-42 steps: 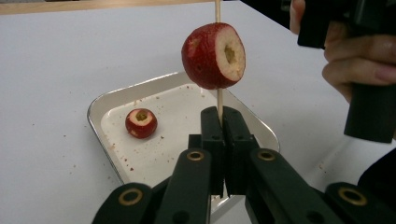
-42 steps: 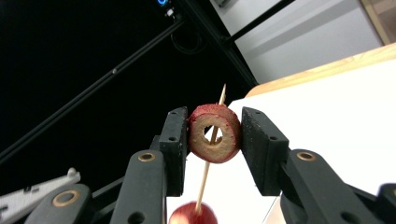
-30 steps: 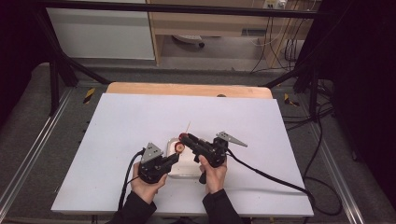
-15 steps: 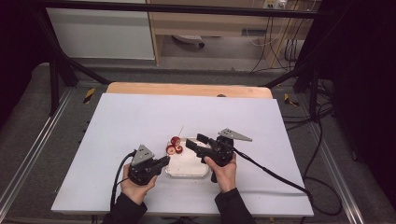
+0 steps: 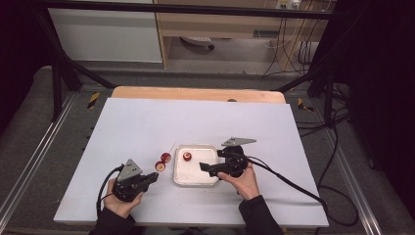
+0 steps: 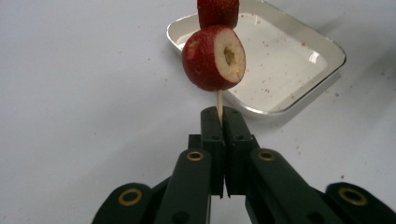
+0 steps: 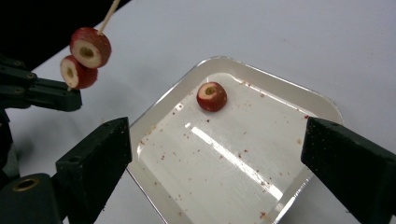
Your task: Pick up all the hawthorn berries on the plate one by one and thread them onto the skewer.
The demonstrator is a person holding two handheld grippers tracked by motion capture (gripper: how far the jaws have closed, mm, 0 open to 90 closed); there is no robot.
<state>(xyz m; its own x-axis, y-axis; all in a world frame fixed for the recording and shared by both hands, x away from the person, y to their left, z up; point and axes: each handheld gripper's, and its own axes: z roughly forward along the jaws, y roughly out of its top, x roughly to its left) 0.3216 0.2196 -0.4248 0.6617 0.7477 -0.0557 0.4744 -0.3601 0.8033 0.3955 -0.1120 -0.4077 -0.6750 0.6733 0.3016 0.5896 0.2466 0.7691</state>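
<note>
The skewer stood clamped in my left tongs, raised just left of the tray, with two red fruit pieces already threaded on it. One fruit piece remained loose in the tray, so I judged the threading two-thirds done, one to go. My right tongs hung spread wide over the tray, gripping nothing. One skewer, three fruit pieces, one tray on the bench.
</note>
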